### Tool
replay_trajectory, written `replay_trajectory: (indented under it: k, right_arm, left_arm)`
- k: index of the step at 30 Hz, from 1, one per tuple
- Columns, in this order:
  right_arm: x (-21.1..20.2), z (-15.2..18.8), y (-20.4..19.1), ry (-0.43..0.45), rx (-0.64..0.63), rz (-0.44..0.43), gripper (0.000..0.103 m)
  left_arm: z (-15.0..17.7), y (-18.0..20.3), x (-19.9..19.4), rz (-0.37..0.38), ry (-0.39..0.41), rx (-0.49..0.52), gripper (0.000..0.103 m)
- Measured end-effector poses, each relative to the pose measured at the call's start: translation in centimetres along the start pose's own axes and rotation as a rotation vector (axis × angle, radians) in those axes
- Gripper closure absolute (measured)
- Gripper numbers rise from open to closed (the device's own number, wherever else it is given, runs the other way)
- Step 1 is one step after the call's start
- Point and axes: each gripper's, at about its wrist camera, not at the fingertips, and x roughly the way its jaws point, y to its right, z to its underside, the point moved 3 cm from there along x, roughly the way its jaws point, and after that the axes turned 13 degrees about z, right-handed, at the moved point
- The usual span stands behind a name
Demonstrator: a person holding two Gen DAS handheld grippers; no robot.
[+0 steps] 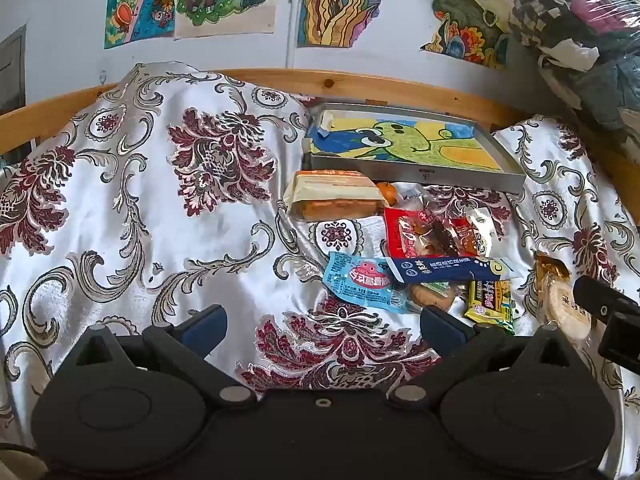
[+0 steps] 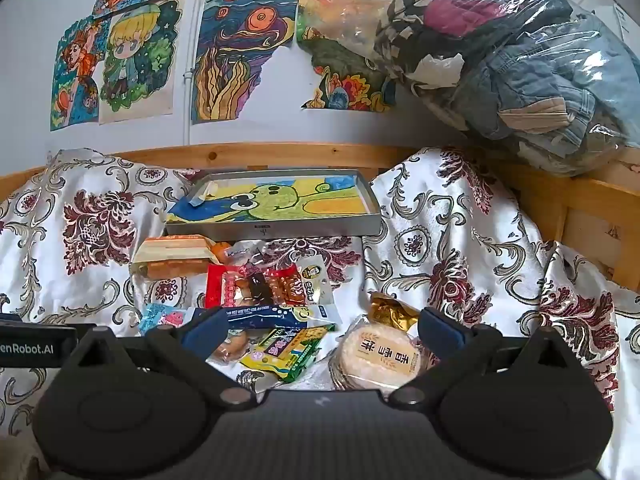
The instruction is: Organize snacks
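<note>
Several snack packets lie in a heap on a floral satin cloth (image 1: 120, 220), in front of a grey tray (image 1: 472, 178) lined with a frog drawing. Among them are an orange-and-cream cake pack (image 1: 334, 200), a red packet (image 1: 436, 234), a dark blue stick pack (image 1: 444, 270), a light blue sachet (image 1: 360, 282), a yellow-green bar (image 2: 286, 350) and a round rice-cracker pack (image 2: 378, 356). My left gripper (image 1: 324, 320) stands open over bare cloth, just short of the light blue sachet. My right gripper (image 2: 320, 328) stands open, its fingers either side of the heap's near edge, touching nothing that I can see.
A wooden rail (image 2: 280, 156) runs behind the tray, below a wall hung with coloured drawings (image 2: 244, 56). A clear bag stuffed with clothes (image 2: 520, 64) rests at the back right. The cloth bulges up on the left (image 1: 200, 140) and right (image 2: 460, 220) of the tray.
</note>
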Motion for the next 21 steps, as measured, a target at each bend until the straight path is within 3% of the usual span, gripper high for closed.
replay_trajectory:
  k: [21]
  right_arm:
    - [0.33, 0.33, 0.18, -0.016, 0.009, 0.002, 0.0]
  left_arm:
    - [0.01, 0.0, 0.01, -0.003, -0.004, 0.003, 0.001]
